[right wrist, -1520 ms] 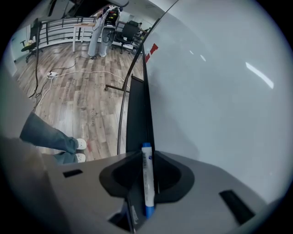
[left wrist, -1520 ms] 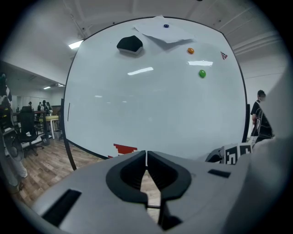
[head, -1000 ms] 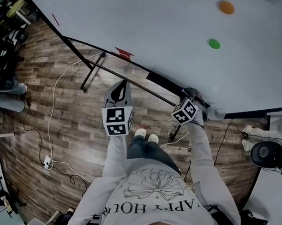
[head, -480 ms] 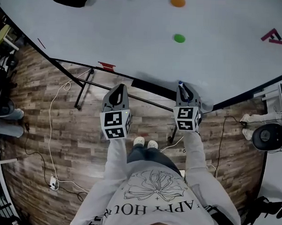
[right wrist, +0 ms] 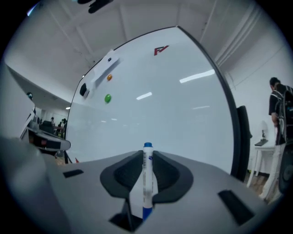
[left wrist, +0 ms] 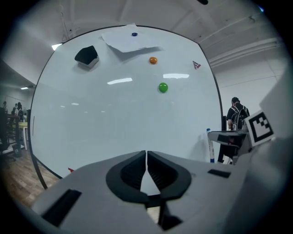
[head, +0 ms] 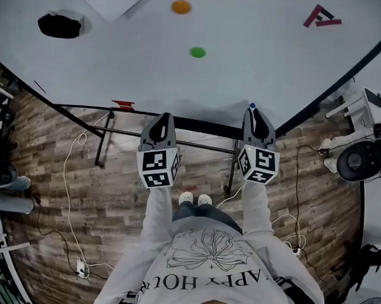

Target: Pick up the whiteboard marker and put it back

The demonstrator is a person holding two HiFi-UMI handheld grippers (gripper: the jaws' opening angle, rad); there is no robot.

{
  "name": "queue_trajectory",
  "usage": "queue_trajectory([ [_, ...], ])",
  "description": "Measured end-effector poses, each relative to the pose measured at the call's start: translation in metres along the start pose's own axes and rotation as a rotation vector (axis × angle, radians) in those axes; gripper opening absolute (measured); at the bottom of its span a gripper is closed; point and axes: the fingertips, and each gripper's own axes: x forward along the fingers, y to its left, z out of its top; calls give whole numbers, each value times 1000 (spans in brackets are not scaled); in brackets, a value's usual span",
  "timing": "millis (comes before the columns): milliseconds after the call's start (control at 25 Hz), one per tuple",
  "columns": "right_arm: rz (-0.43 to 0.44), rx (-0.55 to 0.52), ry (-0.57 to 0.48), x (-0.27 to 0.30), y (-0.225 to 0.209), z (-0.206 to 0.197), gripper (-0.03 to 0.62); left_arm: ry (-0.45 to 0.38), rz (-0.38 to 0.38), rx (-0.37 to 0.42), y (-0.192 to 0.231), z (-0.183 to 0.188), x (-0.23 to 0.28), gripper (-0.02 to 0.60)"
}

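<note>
Most likely to go wrong: a slip of the whiteboard marker (right wrist: pixel 146 183) out of the right gripper (right wrist: pixel 146 157), gripped only across a narrow, round, smooth-looking barrel. Could roll between the pads or tilt under any quick turn of the wrist on the way back to the whiteboard (right wrist: pixel 174 114). Could also knock its leading blue end against the board face, being held close in front of the whiteboard and pointing at it, and so get levered loose. Could miss the dark ledge (head: pixel 201 125) along the whiteboard's lower edge if let go too early or at a slant, then drop to the wooden floor (head: pixel 83 176) below the whiteboard. Little to fear from the left gripper (left wrist: pixel 146 157): pressed together on nothing, facing the whiteboard, well apart from the marker. As for the marker itself: pinched between the right gripper's two dark pads (right wrist: pixel 124 176), upright in the right gripper view, barrel filling the gap, one blue end standing clear above the fingertips toward the whiteboard, the other reaching back past the pads' rear edge. From the head view, just in front of the whiteboard's lower edge, below and right of the green magnet (head: pixel 198 52).
</note>
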Motion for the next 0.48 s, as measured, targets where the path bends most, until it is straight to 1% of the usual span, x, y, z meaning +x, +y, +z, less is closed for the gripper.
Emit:
queue_trajectory([
  [160,-64,121,-130,-20,-32,25,67,-22,-49,5,-26,11,9,11],
  [240,-95,159,-169,-28,-47,32,67,-30,-69,6,-38,16,13,11],
  [480,-160,168,-179,-40,-78,32,67,-32,-110,19,-61,20,21,11],
])
